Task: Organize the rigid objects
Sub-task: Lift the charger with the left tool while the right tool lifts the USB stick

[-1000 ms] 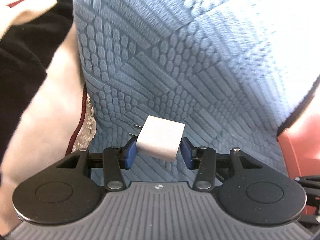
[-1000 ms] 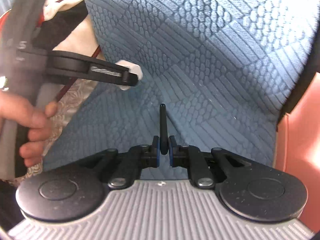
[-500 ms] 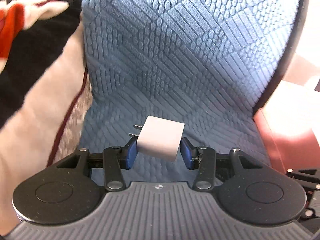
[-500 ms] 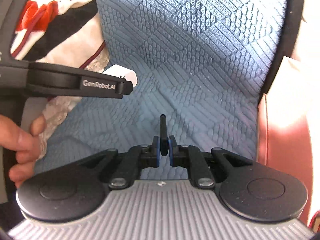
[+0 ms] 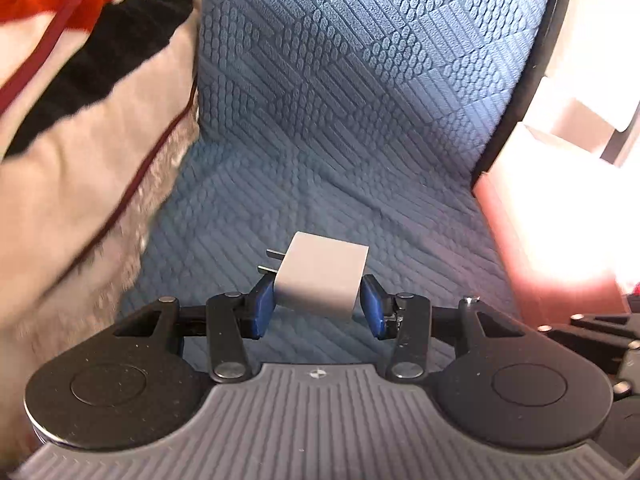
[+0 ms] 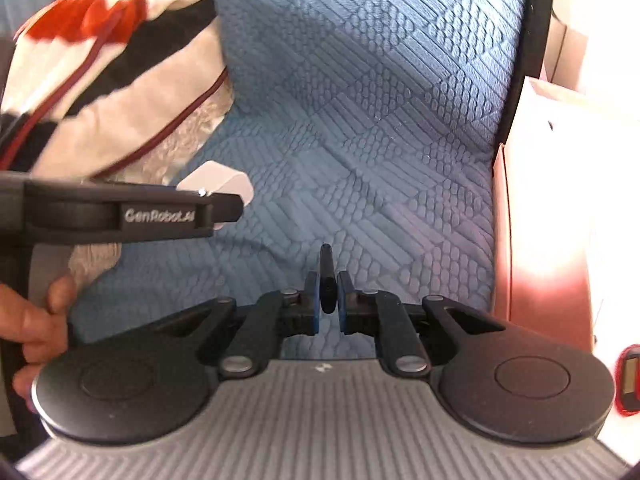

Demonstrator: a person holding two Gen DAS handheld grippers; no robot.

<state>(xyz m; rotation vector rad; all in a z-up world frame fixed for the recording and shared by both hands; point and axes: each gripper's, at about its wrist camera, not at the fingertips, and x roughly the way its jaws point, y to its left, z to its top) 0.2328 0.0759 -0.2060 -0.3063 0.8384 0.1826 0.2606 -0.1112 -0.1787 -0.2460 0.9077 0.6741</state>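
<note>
My left gripper [image 5: 318,308] is shut on a white plug-in charger [image 5: 322,276], its two metal prongs pointing left, held above a blue quilted seat cushion [image 5: 360,120]. In the right wrist view the left gripper [image 6: 224,210] comes in from the left with the charger [image 6: 218,182] showing behind its tip. My right gripper [image 6: 328,304] is shut on a thin black upright object [image 6: 327,276] over the same cushion [image 6: 380,100].
A red, black and cream pillow or blanket [image 5: 80,100] lies at the left of the seat. A pink box or panel [image 5: 552,232] stands at the right edge, also in the right wrist view [image 6: 552,220]. A red-rimmed object [image 6: 628,380] sits at lower right.
Both grippers have pulled back and tilted, so more of the seat back, the pillow and the pink box show. Both grips are unchanged.
</note>
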